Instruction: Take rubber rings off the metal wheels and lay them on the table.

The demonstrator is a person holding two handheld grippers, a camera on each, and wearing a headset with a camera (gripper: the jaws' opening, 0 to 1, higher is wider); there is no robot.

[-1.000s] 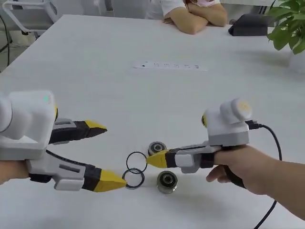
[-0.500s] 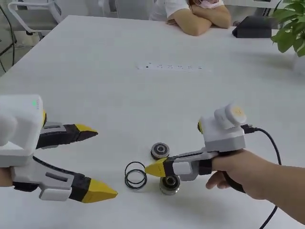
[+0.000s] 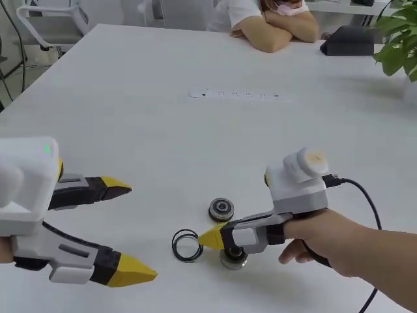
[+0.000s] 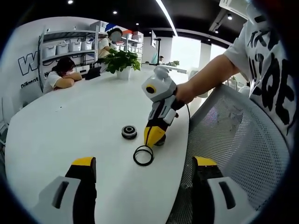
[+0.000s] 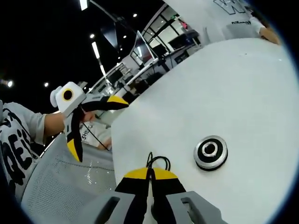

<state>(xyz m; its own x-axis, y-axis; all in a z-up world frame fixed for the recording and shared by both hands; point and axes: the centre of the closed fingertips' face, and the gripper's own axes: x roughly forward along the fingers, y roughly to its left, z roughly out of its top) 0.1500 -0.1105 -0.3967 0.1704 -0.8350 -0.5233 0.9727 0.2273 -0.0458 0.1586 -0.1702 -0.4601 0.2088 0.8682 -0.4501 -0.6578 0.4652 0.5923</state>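
Two black rubber rings (image 3: pixel 186 245) (image 4: pixel 143 155) (image 5: pixel 159 162) lie overlapping on the white table (image 3: pixel 195 150). One metal wheel (image 3: pixel 221 209) (image 4: pixel 129 132) (image 5: pixel 210 152) lies flat just beyond them. A second wheel (image 3: pixel 233 258) sits half hidden under my right gripper (image 3: pixel 207 238) (image 5: pixel 149 173) (image 4: pixel 153 135). That gripper is shut, its yellow tips just right of the rings; whether they touch is unclear. My left gripper (image 3: pixel 142 232) (image 4: pixel 145 164) (image 5: pixel 93 126) is wide open left of the rings, with nothing between its fingers.
A white power strip (image 3: pixel 234 95) lies mid-table. A person rests folded arms (image 3: pixel 273 23) on the far edge, beside a black object (image 3: pixel 352 39) and a plant (image 3: pixel 399 39). The right gripper's cable (image 3: pixel 365 195) trails right.
My open left gripper has drawn back from the rings toward the left. The right gripper has shifted over the nearer wheel. The two rings now lie closer together.
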